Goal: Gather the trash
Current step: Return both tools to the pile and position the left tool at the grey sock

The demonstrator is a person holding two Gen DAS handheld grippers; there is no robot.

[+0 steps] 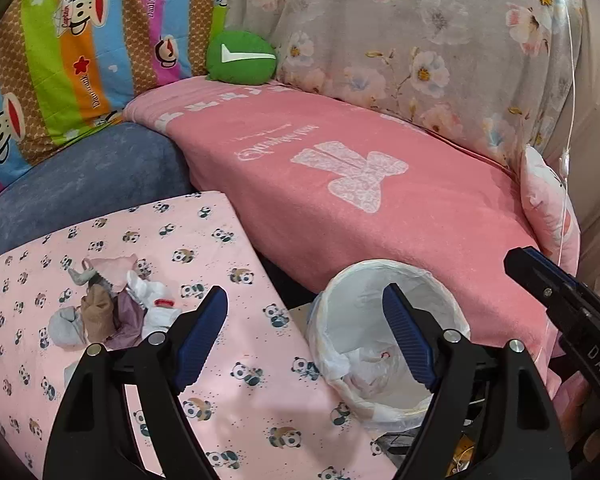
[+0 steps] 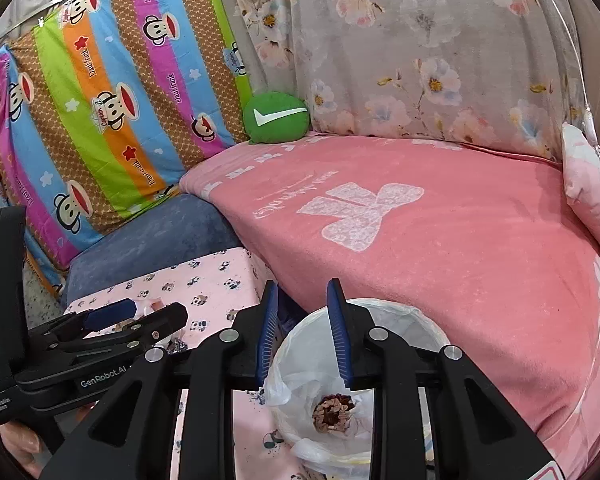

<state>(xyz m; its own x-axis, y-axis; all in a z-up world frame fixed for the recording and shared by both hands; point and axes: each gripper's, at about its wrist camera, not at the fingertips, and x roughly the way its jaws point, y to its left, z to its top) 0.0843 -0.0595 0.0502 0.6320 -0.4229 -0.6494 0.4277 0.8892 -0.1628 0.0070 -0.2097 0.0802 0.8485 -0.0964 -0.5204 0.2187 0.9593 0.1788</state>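
Observation:
A pile of crumpled trash (image 1: 112, 308), white, brown and purple scraps with a red bit, lies on the panda-print table (image 1: 240, 400). My left gripper (image 1: 304, 336) is open and empty, between the pile and a white bin (image 1: 376, 336) lined with a plastic bag. My right gripper (image 2: 304, 332) is open and empty above the bin (image 2: 420, 332). A brown pinecone-like piece (image 2: 332, 414) lies in the bin. The left gripper (image 2: 112, 316) shows at the left of the right wrist view, and the right gripper's body (image 1: 560, 296) at the right of the left wrist view.
A pink blanket-covered couch seat (image 1: 380, 200) runs behind the table and bin. A blue cushion (image 1: 92, 184), a green round cushion (image 1: 240, 56) and a striped monkey-print cover (image 1: 80, 60) lie at the back left. A thin white cord (image 1: 568, 120) hangs at right.

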